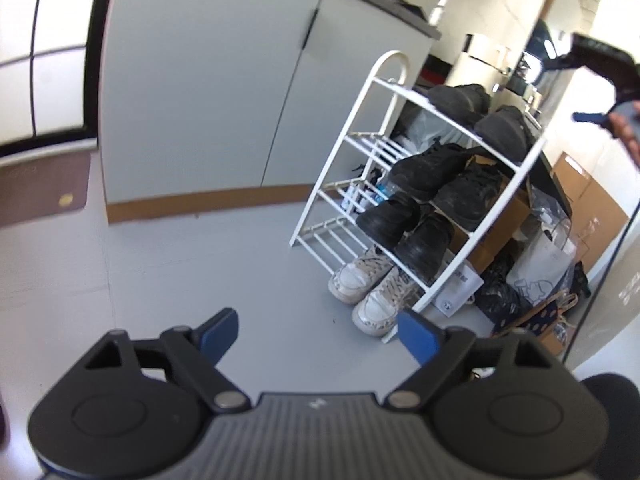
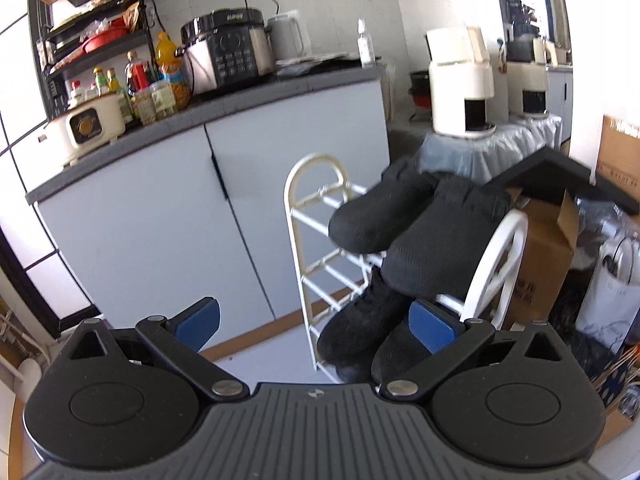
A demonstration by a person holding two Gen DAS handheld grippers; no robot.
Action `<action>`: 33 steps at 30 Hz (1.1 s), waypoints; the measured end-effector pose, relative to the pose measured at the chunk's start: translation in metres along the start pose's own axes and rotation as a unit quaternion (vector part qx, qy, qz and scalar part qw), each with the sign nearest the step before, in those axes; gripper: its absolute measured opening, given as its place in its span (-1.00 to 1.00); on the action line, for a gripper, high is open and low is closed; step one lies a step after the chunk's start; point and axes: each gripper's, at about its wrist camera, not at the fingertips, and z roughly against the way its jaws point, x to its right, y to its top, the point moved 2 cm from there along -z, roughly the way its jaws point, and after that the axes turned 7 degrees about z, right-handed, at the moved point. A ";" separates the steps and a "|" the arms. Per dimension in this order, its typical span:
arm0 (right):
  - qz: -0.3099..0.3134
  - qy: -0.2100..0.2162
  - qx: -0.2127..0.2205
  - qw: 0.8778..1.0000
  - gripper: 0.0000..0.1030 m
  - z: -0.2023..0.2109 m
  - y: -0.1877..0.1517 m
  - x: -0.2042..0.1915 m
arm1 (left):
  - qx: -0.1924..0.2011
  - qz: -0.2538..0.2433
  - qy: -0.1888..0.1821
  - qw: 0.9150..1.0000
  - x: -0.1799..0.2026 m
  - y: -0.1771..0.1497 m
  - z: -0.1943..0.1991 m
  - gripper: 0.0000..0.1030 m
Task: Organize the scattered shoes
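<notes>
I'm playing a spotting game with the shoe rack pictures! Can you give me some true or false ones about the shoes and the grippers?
1. The white sneakers sit at the bottom of the white shoe rack. True.
2. The top shelf holds red boots. False: black slip-on shoes sit there.
3. The left gripper is holding a shoe. False: it is open and empty.
4. The right gripper is open. True.
5. Black shoes fill the rack's middle shelves. True: black sneakers sit there.

black shoes [image 1: 432, 168]: 6, top 3 tiers
white sneakers [image 1: 374, 284]: 2, near, bottom
rack [image 1: 384, 92]: 1, 4 tiers
grippers: 2
</notes>
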 end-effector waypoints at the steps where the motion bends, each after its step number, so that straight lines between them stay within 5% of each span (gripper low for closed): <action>1: 0.000 0.003 -0.001 1.000 1.00 -0.003 -0.008 0.000 | -0.001 0.000 -0.001 1.000 0.001 0.001 0.000 0.73; 7: -0.002 0.023 -0.009 1.000 1.00 -0.022 -0.054 0.000 | 0.022 0.005 -0.006 1.000 0.004 0.009 0.001 0.91; 15: -0.010 0.029 -0.008 1.000 1.00 -0.059 -0.105 0.012 | 0.017 0.000 -0.001 1.000 0.009 0.007 -0.013 0.91; 19: -0.019 0.000 0.005 1.000 1.00 -0.073 -0.139 0.020 | 0.027 -0.003 -0.010 1.000 0.007 0.008 -0.017 0.92; 33: -0.028 -0.071 0.009 0.997 1.00 -0.060 -0.162 -0.028 | 0.038 0.033 0.026 0.998 -0.028 0.003 -0.038 0.93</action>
